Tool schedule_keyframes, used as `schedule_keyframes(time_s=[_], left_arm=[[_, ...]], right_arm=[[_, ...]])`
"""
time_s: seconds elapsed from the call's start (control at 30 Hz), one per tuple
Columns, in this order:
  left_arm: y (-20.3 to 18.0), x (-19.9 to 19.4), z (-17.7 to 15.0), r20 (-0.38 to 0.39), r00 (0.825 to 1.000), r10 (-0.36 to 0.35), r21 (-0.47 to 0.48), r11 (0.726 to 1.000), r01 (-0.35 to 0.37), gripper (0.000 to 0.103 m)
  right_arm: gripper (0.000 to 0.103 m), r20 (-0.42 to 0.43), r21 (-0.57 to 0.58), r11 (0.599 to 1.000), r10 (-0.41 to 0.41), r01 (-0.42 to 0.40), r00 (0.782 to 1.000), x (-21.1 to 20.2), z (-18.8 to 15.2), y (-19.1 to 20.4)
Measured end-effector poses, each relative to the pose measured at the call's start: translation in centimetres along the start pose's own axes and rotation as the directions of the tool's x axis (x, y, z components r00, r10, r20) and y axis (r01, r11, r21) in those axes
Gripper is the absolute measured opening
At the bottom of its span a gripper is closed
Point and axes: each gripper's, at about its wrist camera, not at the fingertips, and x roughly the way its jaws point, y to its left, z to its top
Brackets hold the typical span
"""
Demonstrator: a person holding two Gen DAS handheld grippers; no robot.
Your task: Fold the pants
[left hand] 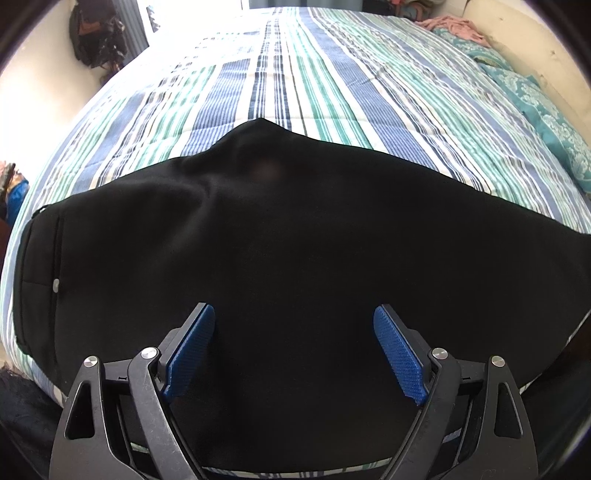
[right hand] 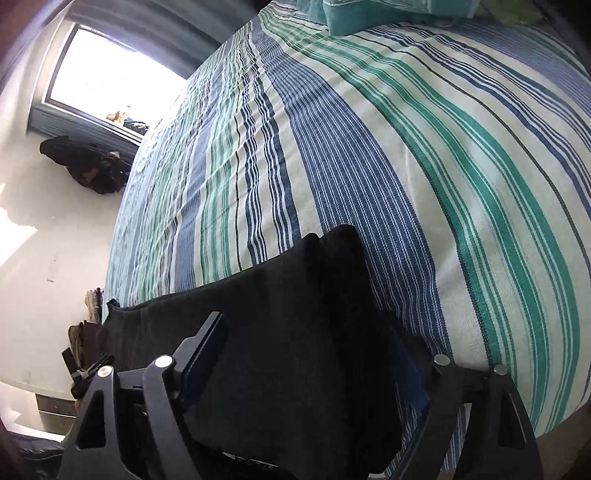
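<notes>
Black pants (left hand: 295,221) lie spread across the near part of a striped bedspread (left hand: 295,74); the waistband with a small silver button (left hand: 55,285) is at the left. My left gripper (left hand: 293,310) hovers over the middle of the pants, jaws wide open, nothing between the blue pads (left hand: 192,343). In the right wrist view the narrow leg end of the pants (right hand: 295,295) lies between the fingers of my right gripper (right hand: 303,321). The cloth covers the right finger, the left finger (right hand: 207,347) stands beside it, and I see no pinch.
Teal patterned pillows (left hand: 546,118) and a pink garment (left hand: 454,24) lie along the far right of the bed. A dark bag (left hand: 96,37) hangs on the left wall. A bright window (right hand: 110,74) is beyond the bed. The bed's near edge runs just under both grippers.
</notes>
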Motion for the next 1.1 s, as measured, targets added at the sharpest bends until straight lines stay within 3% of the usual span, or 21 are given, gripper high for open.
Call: schedule_keyframes(time_s=[0.07, 0.2, 0.3, 0.4, 0.53, 0.6, 0.67, 0.77, 0.87, 0.97, 1.03, 1.07, 1.1], left_arm=[[0.2, -0.1, -0.1, 0.001, 1.000, 0.001, -0.005, 1.000, -0.001, 0.090], [0.8, -0.6, -0.1, 0.013, 1.000, -0.011, -0.025, 1.000, 0.012, 0.090], [1.2, -0.9, -0.2, 0.021, 0.999, -0.034, -0.046, 0.998, 0.035, 0.089], [1.5, -1.1, -0.4, 0.030, 0.998, -0.052, -0.057, 0.997, 0.054, 0.089], [2.3, -1.5, -1.1, 0.041, 0.996, -0.078, -0.082, 0.993, 0.081, 0.089], [3.1, -1.7, -1.6, 0.048, 0.995, -0.087, -0.100, 0.991, 0.091, 0.089], [4.2, -2.1, -2.2, 0.057, 0.994, -0.096, -0.122, 0.987, 0.103, 0.089], [6.0, -2.6, -3.0, 0.070, 0.992, -0.101, -0.156, 0.982, 0.111, 0.089], [7.8, -2.9, -3.9, 0.078, 0.992, -0.097, -0.189, 0.976, 0.110, 0.089], [9.1, -3.3, -4.5, 0.092, 0.991, -0.098, -0.223, 0.968, 0.117, 0.089], [9.6, -3.3, -4.6, 0.097, 0.990, -0.102, -0.231, 0.965, 0.122, 0.090], [9.6, -3.4, -4.6, 0.099, 0.990, -0.105, -0.229, 0.965, 0.125, 0.090], [9.6, -3.4, -4.6, 0.100, 0.989, -0.109, -0.228, 0.965, 0.129, 0.090]], right_arm=[[0.021, 0.003, 0.031, 0.999, -0.042, 0.042, 0.999, -0.2, 0.0, -0.7], [0.013, 0.048, 0.097, 0.994, 0.053, -0.057, 0.997, -0.9, -0.8, -0.7], [0.013, 0.125, 0.119, 0.968, 0.207, -0.222, 0.970, -1.7, -2.2, 1.4], [0.013, 0.161, 0.114, 0.919, 0.359, -0.379, 0.919, -1.4, -4.0, 5.2], [0.013, 0.188, 0.110, 0.808, 0.555, -0.579, 0.810, 1.1, -7.0, 12.5], [0.013, 0.188, 0.124, 0.749, 0.626, -0.651, 0.757, 3.6, -8.5, 16.3], [0.013, 0.168, 0.145, 0.714, 0.665, -0.685, 0.728, 6.7, -9.8, 20.3], [0.013, 0.136, 0.148, 0.724, 0.660, -0.673, 0.739, 11.8, -11.8, 26.4], [0.013, 0.127, 0.185, 0.714, 0.664, -0.676, 0.737, 16.9, -13.5, 31.7], [0.013, 0.063, 0.138, 0.763, 0.630, -0.632, 0.774, 21.4, -15.0, 37.9], [0.017, 0.010, 0.080, 0.811, 0.581, -0.579, 0.814, 24.0, -16.2, 41.6], [0.024, -0.019, 0.061, 0.830, 0.556, -0.554, 0.831, 25.1, -17.0, 43.0], [0.040, -0.056, 0.051, 0.847, 0.532, -0.530, 0.845, 26.4, -17.5, 44.2]])
